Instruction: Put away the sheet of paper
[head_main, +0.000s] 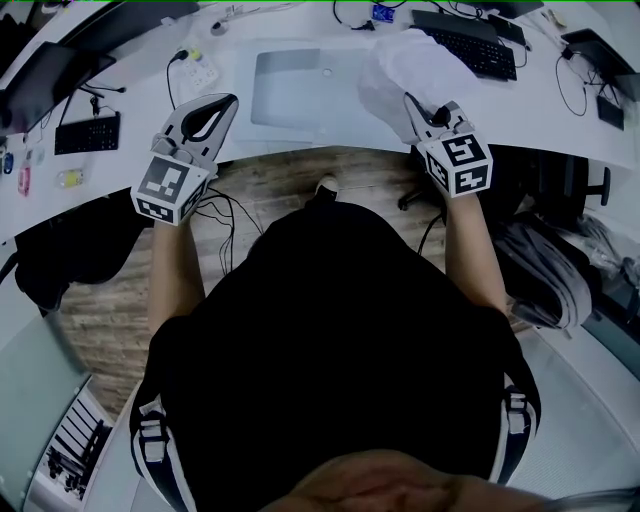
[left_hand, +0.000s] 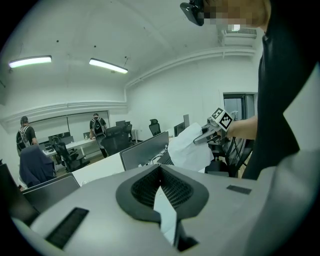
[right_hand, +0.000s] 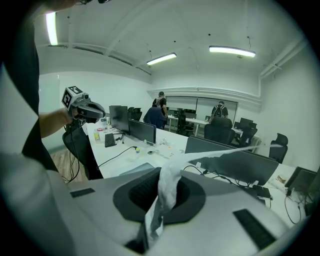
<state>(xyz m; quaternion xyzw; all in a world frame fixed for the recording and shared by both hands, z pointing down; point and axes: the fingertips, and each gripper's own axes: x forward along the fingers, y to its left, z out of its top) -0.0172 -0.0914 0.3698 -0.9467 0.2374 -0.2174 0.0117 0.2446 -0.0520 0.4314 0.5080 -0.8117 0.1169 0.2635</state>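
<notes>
Curving across the top of the head view, the white desk (head_main: 340, 128) runs out of frame at both ends, with a grey mat (head_main: 290, 88) lying on it at twelve o'clock. At about one o'clock the sheet of paper (head_main: 405, 62) hangs crumpled above the desk. It hides the tips of the right hand-held gripper (head_main: 420, 108), whose jaws are clamped on one bunched corner. At ten o'clock the left hand-held gripper (head_main: 220, 108) hovers well apart from the paper, jaws pressed together. A pale sliver shows in their seam, too slight to identify.
</notes>
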